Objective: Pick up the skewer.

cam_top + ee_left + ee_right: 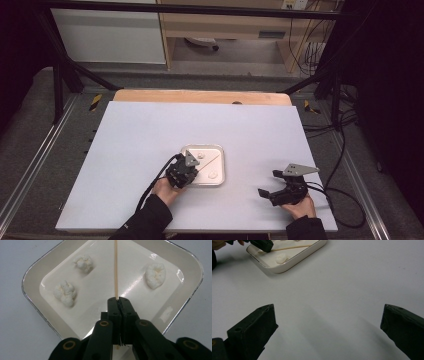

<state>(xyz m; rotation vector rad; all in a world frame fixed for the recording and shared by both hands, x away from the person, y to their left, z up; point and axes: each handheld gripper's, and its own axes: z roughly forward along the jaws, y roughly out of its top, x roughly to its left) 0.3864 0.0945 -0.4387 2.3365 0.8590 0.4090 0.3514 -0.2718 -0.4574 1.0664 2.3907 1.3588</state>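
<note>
A white square tray (32,277) holds three white fluffy lumps: two on one side (83,263) (65,293) and one on the other (155,275). A thin wooden skewer (116,270) lies across the tray's middle. My left gripper (119,299) is shut on the skewer's near end. In the high view the left gripper (192,169) sits at the tray's (221,165) left front corner. My right gripper (268,183) rests to the right of the tray, jaws wide open (328,312) over bare table, nothing between them.
The tray stands near the middle front of a white board (150,130) on a wooden table (200,96). Metal frame rails (35,155) run along both sides. Cables (345,150) trail off at the right. The right gripper view shows the tray (294,261) at far left.
</note>
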